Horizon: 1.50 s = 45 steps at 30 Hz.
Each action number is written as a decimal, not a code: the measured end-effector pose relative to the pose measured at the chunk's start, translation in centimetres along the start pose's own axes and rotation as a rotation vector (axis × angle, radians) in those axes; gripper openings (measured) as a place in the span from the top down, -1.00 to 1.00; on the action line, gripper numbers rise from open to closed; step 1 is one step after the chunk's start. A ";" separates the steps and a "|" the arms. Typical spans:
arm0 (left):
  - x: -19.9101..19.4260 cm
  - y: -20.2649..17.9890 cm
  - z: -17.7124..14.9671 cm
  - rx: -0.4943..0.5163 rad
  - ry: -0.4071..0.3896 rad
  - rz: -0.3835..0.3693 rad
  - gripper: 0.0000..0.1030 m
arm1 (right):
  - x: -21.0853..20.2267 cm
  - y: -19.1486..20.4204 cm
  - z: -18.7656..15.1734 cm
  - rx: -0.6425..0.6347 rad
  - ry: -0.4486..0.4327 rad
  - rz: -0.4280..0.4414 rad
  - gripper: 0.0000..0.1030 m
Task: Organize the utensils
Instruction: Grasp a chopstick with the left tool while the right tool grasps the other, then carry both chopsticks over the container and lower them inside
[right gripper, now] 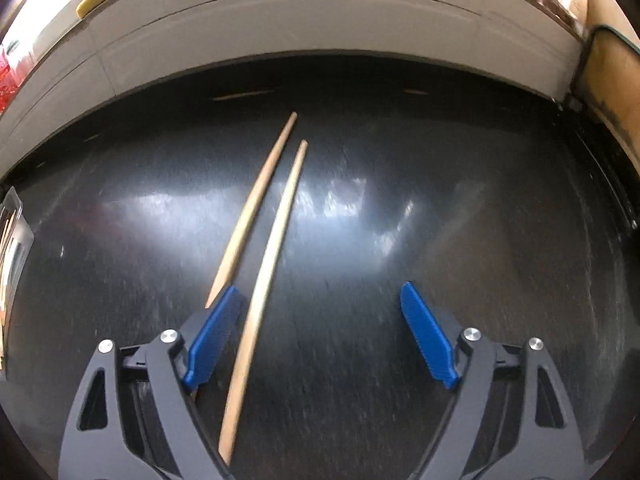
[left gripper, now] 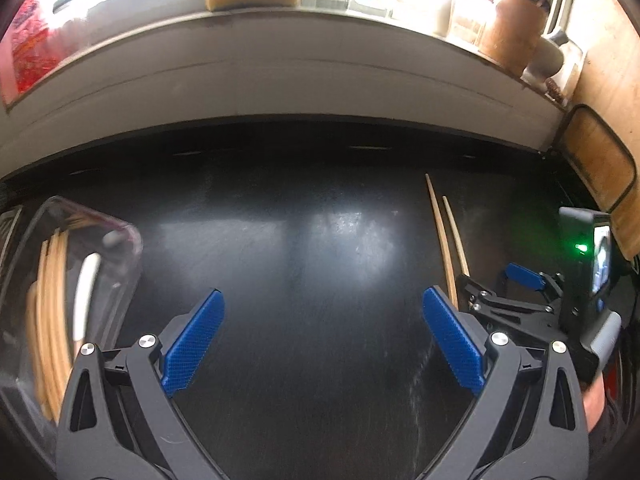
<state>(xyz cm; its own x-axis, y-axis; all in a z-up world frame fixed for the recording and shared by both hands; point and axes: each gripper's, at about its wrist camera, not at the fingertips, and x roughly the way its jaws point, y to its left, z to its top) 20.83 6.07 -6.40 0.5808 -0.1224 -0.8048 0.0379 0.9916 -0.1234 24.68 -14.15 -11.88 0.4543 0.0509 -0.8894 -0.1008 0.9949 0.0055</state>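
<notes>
Chopsticks point(right gripper: 264, 216) are lying lengthwise on the tabletop point(right gripper: 440, 240), one running between the right gripper point(right gripper: 320, 336)'s wide-open jaws; left gripper point(left gripper: 320, 344), gaping empty, is sitting farther off.

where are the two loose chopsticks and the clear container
longer chopstick point(right gripper: 267, 264), right wrist view, mid-shaft
shorter chopstick point(right gripper: 256, 204), right wrist view, mid-shaft
clear container point(left gripper: 128, 240), left wrist view, far right corner of its wall

Two pale wooden chopsticks point(right gripper: 260, 216) lie flat side by side on the dark desk point(right gripper: 400, 240), slightly staggered, thin tips pointing far. More chopsticks point(left gripper: 50, 312) lie bundled in a clear container point(left gripper: 120, 248) at the left.
</notes>
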 end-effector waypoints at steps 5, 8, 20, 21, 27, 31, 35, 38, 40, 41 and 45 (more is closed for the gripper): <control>4.3 -2.6 1.1 0.053 0.036 -0.023 -0.88 | -0.4 -1.2 0.1 -0.036 -0.011 0.027 -0.07; 6.2 -4.3 1.2 0.088 0.056 -0.034 -0.88 | -0.8 -2.3 -0.2 -0.042 -0.004 0.032 0.47; 10.7 -11.4 0.8 0.268 0.040 -0.002 0.02 | -1.8 -6.3 -1.4 0.034 0.012 0.089 0.86; 10.6 -11.6 0.8 0.271 0.037 0.000 0.33 | -1.9 -6.6 -1.5 0.039 0.011 0.084 0.86; 9.9 -11.1 1.0 0.200 0.090 -0.034 0.89 | -3.4 -7.6 -1.8 0.071 -0.010 0.106 0.86; 7.2 -9.7 0.3 0.171 0.054 -0.044 0.89 | -5.3 -6.9 -1.8 0.062 -0.039 0.122 0.86; 2.6 -7.6 0.3 0.118 0.006 -0.050 0.89 | -7.8 -5.6 -1.8 0.049 -0.075 0.143 0.86; -1.0 -5.4 -0.1 0.088 -0.025 -0.023 0.89 | -9.6 -3.7 -1.4 0.031 -0.091 0.186 0.86; -2.9 -3.7 -0.4 0.075 -0.043 0.000 0.89 | -10.5 -2.0 -1.0 0.014 -0.097 0.219 0.86; -4.2 -2.5 -0.8 0.058 -0.053 0.017 0.89 | -10.8 -1.4 -0.7 0.007 -0.098 0.233 0.86; -7.7 2.4 -2.8 -0.001 -0.075 0.072 0.89 | -12.9 3.7 -0.1 -0.045 -0.104 0.327 0.86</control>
<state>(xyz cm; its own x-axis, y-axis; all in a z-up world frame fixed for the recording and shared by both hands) 14.14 9.26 -2.10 0.6414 -0.0469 -0.7658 -0.0072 0.9977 -0.0672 18.34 -11.15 -0.43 0.4792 0.3774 -0.7924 -0.2935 0.9198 0.2606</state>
